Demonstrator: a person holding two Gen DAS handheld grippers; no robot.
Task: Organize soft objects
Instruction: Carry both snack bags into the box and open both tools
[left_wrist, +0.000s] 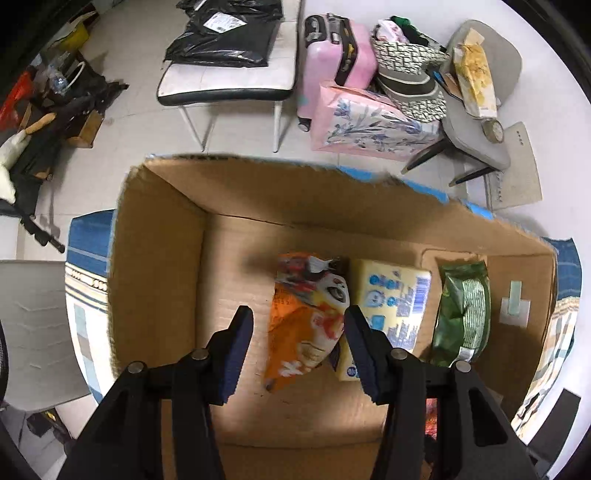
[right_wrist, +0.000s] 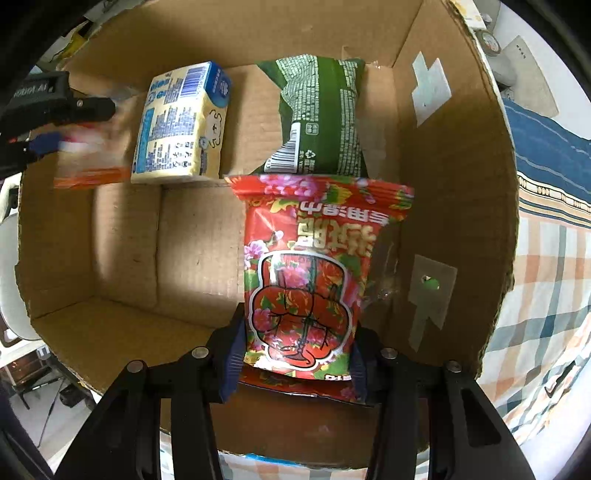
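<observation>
An open cardboard box (left_wrist: 159, 258) holds an orange snack bag (left_wrist: 306, 317), a yellow tissue pack (left_wrist: 391, 299) and a green bag (left_wrist: 461, 310) side by side. My left gripper (left_wrist: 299, 328) is open above the orange bag, which lies between its fingers, apart from them. My right gripper (right_wrist: 295, 354) is shut on a red flowered packet (right_wrist: 310, 273) and holds it inside the box (right_wrist: 443, 206), in front of the green bag (right_wrist: 325, 114). The tissue pack (right_wrist: 184, 125) and a blurred orange bag (right_wrist: 92, 173) lie to the left.
The box rests on a checked blanket (right_wrist: 546, 266). Beyond it stand a white bench (left_wrist: 229, 81) with black bags, a pink suitcase (left_wrist: 332, 55), a pink floral bag (left_wrist: 369, 122) and a grey chair (left_wrist: 476, 133) piled with bags.
</observation>
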